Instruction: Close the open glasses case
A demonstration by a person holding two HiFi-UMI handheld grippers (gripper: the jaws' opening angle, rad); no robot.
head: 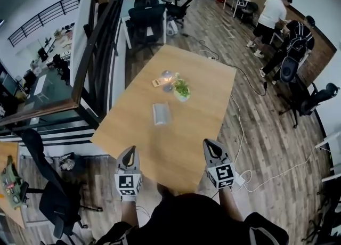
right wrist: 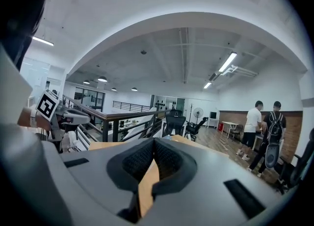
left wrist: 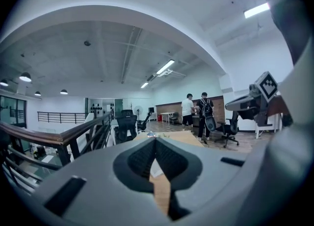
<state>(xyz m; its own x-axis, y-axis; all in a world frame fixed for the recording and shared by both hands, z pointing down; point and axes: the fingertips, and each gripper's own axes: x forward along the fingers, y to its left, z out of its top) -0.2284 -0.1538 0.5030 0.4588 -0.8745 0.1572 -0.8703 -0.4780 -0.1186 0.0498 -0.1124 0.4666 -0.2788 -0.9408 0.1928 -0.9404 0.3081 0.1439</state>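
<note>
The grey glasses case (head: 161,113) lies flat near the middle of the wooden table (head: 197,111); from the head view I cannot tell how far its lid stands open. Both grippers hover over the table's near edge, well short of the case. My left gripper (head: 128,152) is at the near left corner, its jaws together and empty. My right gripper (head: 209,145) is at the near right, shut and empty too. In the left gripper view the jaws (left wrist: 156,140) meet at their tips, and a pale bit of the case (left wrist: 155,167) shows through the gap below them. In the right gripper view the jaws (right wrist: 154,141) also meet, over bare tabletop.
A small potted plant (head: 181,89) and a few small items (head: 162,80) sit beyond the case. A railing (head: 90,52) runs along the table's left side. Office chairs (head: 146,12) stand past the far end. Two people (head: 282,25) are at the far right; a cable (head: 240,127) trails on the floor.
</note>
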